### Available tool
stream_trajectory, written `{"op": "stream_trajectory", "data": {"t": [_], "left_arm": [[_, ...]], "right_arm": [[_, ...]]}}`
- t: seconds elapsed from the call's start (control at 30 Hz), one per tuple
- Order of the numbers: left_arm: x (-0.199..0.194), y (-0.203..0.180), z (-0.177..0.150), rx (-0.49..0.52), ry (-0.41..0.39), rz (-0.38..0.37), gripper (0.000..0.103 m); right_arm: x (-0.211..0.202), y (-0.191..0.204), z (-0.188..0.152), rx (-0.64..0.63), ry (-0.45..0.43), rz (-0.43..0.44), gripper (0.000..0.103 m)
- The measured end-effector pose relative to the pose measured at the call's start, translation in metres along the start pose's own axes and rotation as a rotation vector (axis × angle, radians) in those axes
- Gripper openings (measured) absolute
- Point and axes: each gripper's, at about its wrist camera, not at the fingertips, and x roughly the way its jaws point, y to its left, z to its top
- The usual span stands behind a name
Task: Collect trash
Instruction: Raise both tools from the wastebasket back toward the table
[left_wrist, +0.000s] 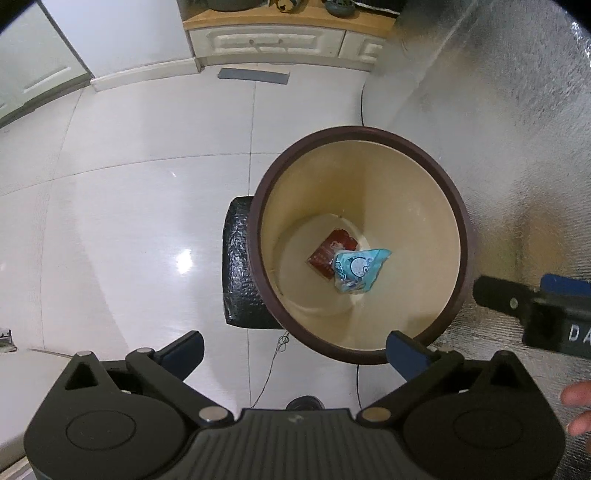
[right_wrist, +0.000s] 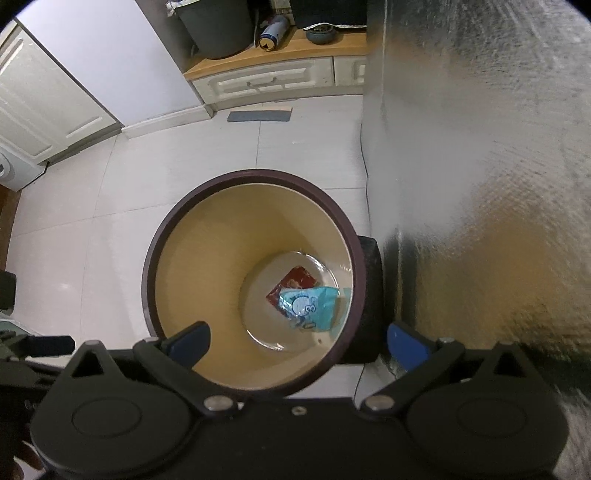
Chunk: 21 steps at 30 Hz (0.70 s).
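A round bin with a dark brown rim (left_wrist: 258, 206) and cream inside stands on the tiled floor; it also shows in the right wrist view (right_wrist: 147, 280). On its bottom lie a light blue wrapper (left_wrist: 356, 269) (right_wrist: 308, 304) and a red wrapper (left_wrist: 327, 253) (right_wrist: 293, 278), the blue one partly over the red. My left gripper (left_wrist: 295, 352) is open and empty above the bin's near rim. My right gripper (right_wrist: 299, 341) is open and empty over the bin; it shows in the left wrist view at the right edge (left_wrist: 524, 302).
A black padded block (left_wrist: 240, 266) stands against the bin. A silver foil-covered surface (right_wrist: 480, 184) rises to the right. A thin cable (left_wrist: 360, 107) runs along the floor. White cabinets with a wooden top (right_wrist: 273, 79) and a grey mat (right_wrist: 258, 115) are at the back.
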Motion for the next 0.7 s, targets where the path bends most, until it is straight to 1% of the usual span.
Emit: {"op": "stream_trajectory", "data": {"t": [0.1,0.2,0.5,0.63,0.7], "left_arm": [[-0.010,0.001,-0.005,-0.003,-0.013,-0.002,0.103],[-0.023,0.001,-0.010,-0.002,-0.032,0.021,0.103],[-0.072,0.007,-0.035,-0.009,-0.112,0.042,0.103],[-0.091,0.008,-0.049,-0.005,-0.139,0.066,0.103],[-0.101,0.011,-0.055,-0.010,-0.156,0.063,0.103]], "right_arm": [[-0.009,0.000,-0.005,-0.011,-0.008,-0.015,0.103],[-0.019,0.001,-0.011,-0.012,-0.008,-0.026,0.103],[-0.061,0.010,-0.026,-0.037,-0.035,-0.036,0.103],[-0.081,0.019,-0.034,-0.065,-0.061,-0.043,0.103],[-0.092,0.022,-0.038,-0.071,-0.077,-0.044,0.103]]}}
